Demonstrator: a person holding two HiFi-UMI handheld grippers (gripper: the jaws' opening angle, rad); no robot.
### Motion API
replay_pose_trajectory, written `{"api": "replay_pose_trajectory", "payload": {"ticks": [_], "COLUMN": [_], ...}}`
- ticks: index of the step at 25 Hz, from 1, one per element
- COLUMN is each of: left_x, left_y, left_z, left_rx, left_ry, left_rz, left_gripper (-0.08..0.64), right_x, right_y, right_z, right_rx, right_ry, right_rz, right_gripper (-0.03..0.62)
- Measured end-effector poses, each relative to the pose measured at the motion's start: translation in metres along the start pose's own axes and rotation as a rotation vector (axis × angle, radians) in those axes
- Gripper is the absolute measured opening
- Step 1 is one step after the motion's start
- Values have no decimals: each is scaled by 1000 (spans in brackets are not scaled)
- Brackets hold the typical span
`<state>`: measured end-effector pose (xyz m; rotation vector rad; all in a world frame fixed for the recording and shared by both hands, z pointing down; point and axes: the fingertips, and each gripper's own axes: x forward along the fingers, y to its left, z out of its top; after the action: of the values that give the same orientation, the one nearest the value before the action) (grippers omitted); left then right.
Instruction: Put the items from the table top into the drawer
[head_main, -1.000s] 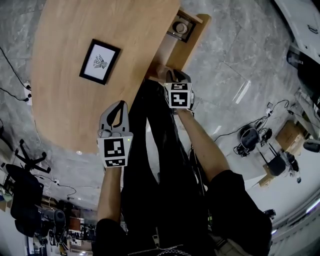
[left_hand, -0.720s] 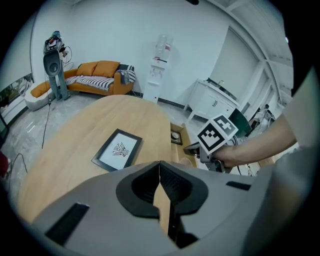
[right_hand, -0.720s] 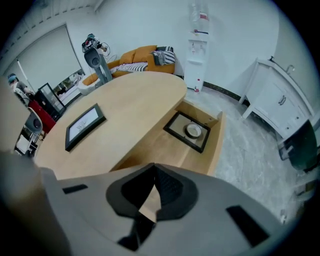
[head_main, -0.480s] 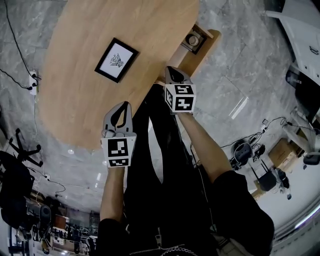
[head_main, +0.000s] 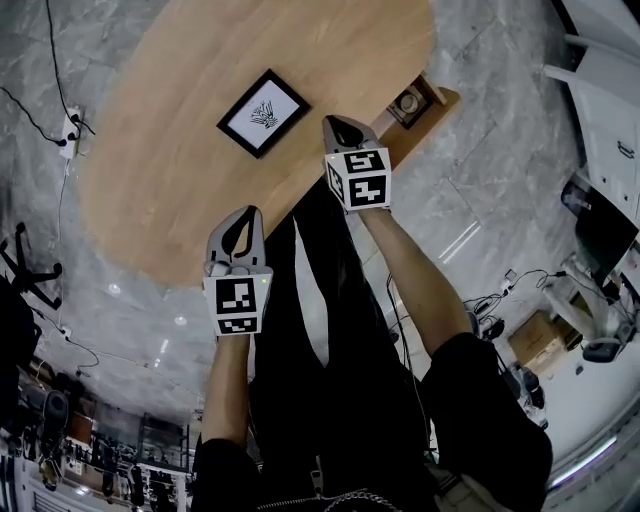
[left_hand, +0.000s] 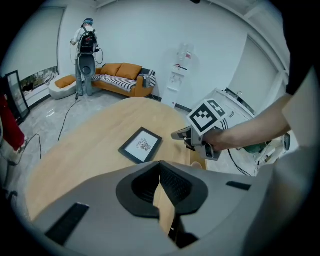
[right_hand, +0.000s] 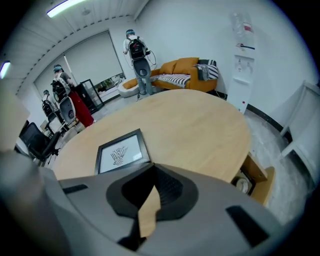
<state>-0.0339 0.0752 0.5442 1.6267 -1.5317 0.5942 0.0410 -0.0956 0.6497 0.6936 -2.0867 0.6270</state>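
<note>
Hovering both grippers at the table's near edge, jaws clenched on nothing.

Head view: the left gripper (head_main: 237, 215) and right gripper (head_main: 336, 122) are pointing at the wooden table (head_main: 150, 190). The picture frame (head_main: 264, 112) is lying flat near the right jaws, on their left. Beyond them to the right, the open drawer (head_main: 445, 98) is holding a round item (head_main: 408, 102) too small to identify. Left gripper view: its jaws are meeting at the tips, empty, with the picture frame ahead, and the right gripper is hiding most of the drawer. Right gripper view: its jaws are pressing together, empty, with the picture frame ahead-left and the drawer, partly cut off by the gripper body, to the right.
</note>
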Motion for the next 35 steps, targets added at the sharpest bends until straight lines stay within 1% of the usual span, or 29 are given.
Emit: {"api": "replay_pose_trajectory", "payload": {"ticks": [4, 7, 8, 12, 19, 24, 26, 28, 31, 33, 35], "left_x": [-9, -15, -18, -32, -44, -53, -57, -58, -58, -57, -56], "left_y": [9, 13, 14, 20, 29, 40, 44, 47, 49, 48, 45], "left_z": [-3, -6, -8, -16, -26, -34, -37, -39, -40, -39, -37], "left_rx": [-44, -82, -92, -126, -184, -213, -222, -231, -239, -238, -231], "left_ry": [-15, -25, -27, -33, -38, -41, -44, -46, -47, -47, -44], "left_rz": [37, 64, 70, 90, 130, 155, 164, 171, 177, 173, 164], "left_gripper": [14, 14, 14, 14, 14, 14, 14, 14, 14, 14, 14], "right_x": [13, 23, 26, 39, 69, 80, 83, 84, 88, 88, 86], "right_y": [13, 17, 18, 27, 34, 36, 37, 37, 37, 38, 39], "right_z": [13, 17, 18, 27, 45, 46, 44, 42, 42, 43, 43], "right_rx": [-82, -157, -177, -233, -339, -381, -382, -369, -336, -332, -337], "right_ry": [16, 57, 74, 106, 160, 196, 206, 213, 231, 248, 247], "right_rz": [33, 27, 19, 18, 33, 31, 34, 52, 101, 126, 129], "right_gripper": [11, 14, 20, 86, 97, 97, 97, 84, 81, 77, 72]}}
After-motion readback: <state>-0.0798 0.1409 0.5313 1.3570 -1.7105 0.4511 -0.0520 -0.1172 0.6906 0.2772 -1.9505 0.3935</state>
